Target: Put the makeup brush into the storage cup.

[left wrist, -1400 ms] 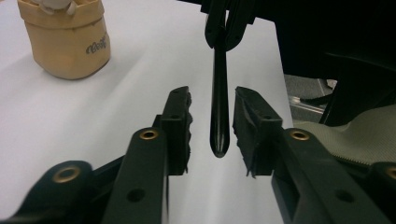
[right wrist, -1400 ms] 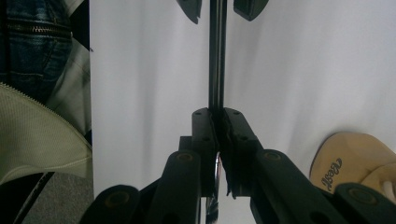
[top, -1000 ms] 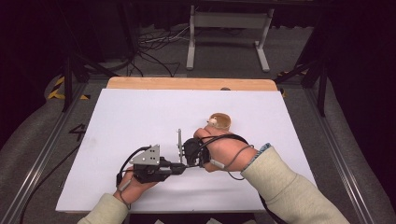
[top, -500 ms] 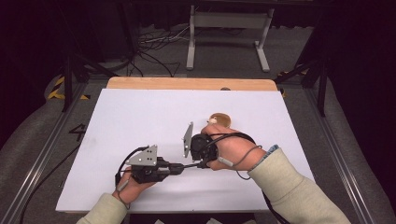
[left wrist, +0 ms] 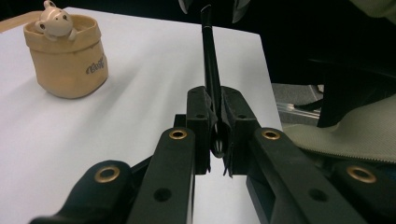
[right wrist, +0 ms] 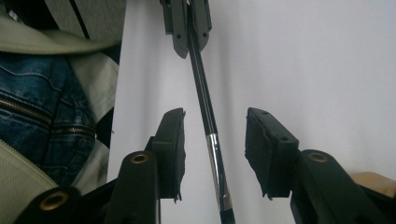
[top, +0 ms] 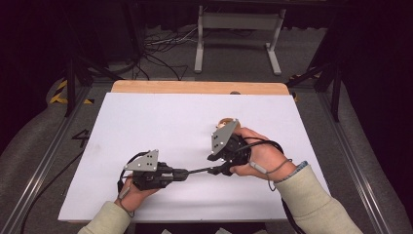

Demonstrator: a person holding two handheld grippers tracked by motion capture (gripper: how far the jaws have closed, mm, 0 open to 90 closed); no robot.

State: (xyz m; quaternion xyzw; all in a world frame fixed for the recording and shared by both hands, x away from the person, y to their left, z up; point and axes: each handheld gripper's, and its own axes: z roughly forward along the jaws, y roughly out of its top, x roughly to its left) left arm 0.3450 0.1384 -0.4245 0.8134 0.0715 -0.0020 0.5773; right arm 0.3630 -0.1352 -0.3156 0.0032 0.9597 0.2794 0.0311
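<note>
Black pen [right wrist: 205, 112] near table [top: 146, 122] centre, clamped tight in left gripper [left wrist: 215, 140]. Right gripper [right wrist: 214, 154] jaws just opening, straddling pen, pads clear. Withdraw right straight; keep left steady.

One pen [top: 200, 170], one bear pot [left wrist: 67, 56], two grippers

Black pen [right wrist: 205, 112] w/ silver band, beige pot [left wrist: 67, 58], white table [top: 160, 122], black grippers
</note>
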